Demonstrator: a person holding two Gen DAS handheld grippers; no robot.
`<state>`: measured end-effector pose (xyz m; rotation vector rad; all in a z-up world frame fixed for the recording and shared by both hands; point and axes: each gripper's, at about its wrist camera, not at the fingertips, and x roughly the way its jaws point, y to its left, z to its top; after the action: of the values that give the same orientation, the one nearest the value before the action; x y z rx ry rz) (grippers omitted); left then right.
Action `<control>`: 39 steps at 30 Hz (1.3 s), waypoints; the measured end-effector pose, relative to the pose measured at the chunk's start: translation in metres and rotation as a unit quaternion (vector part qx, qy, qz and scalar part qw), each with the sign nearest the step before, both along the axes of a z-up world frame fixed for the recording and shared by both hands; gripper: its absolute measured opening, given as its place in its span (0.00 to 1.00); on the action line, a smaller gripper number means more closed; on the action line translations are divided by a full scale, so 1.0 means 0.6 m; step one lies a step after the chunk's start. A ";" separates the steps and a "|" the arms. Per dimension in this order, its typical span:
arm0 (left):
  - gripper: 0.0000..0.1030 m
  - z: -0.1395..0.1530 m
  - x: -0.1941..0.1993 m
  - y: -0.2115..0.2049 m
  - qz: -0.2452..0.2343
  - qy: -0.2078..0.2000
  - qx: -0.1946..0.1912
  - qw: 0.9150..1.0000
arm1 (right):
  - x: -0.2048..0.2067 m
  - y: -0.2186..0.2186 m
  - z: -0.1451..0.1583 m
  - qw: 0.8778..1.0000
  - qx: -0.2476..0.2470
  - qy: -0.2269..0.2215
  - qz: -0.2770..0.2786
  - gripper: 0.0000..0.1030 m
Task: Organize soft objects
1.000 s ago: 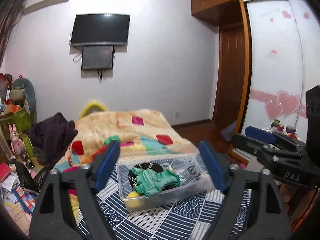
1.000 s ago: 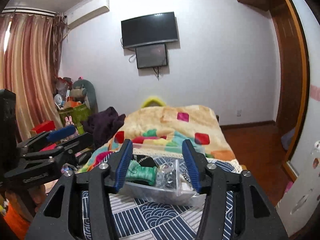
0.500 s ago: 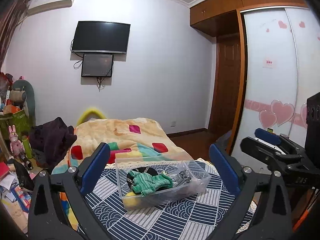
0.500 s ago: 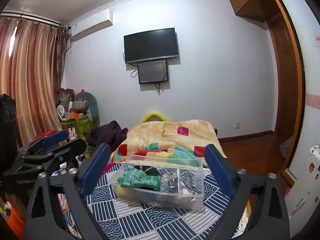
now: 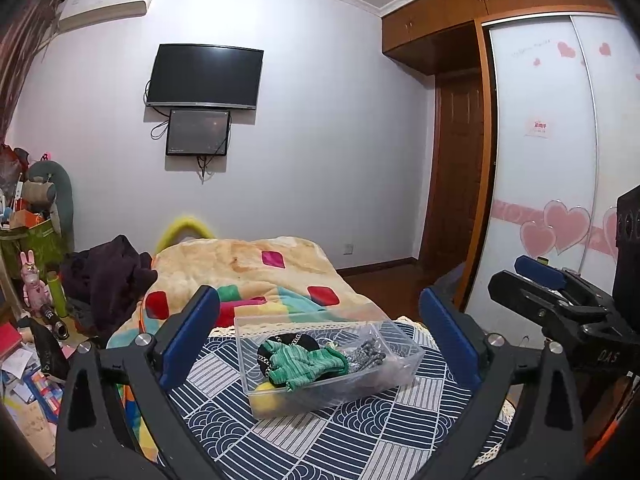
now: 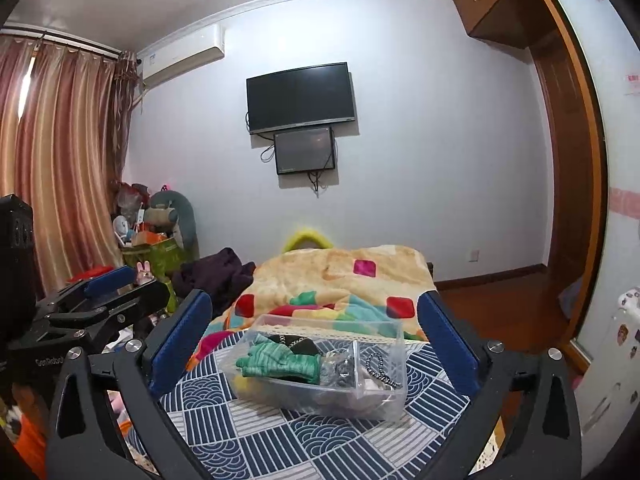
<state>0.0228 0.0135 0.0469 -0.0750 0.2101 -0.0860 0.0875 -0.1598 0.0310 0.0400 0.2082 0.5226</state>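
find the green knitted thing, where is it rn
The green knitted item lies in the clear plastic box on the blue patterned cloth, in both views, beside a silvery chain.

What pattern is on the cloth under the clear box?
The cloth has navy and white patchwork blocks of stripes and wave scales, clearest in the left wrist view, under the clear box.

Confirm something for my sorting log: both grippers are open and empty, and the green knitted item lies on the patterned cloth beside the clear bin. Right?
Not quite. The green knitted item lies inside the clear bin, not beside it on the patterned cloth; the left wrist view shows this. The left gripper and right gripper are indeed open and empty.
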 end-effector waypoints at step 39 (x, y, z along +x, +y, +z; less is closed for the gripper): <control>0.99 0.003 -0.002 -0.005 -0.002 -0.001 0.005 1.000 | -0.007 -0.008 -0.004 1.000 0.001 -0.002 -0.002 1.00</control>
<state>0.0217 0.0104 0.0484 -0.0654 0.2085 -0.0884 0.0833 -0.1643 0.0284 0.0419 0.2045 0.5183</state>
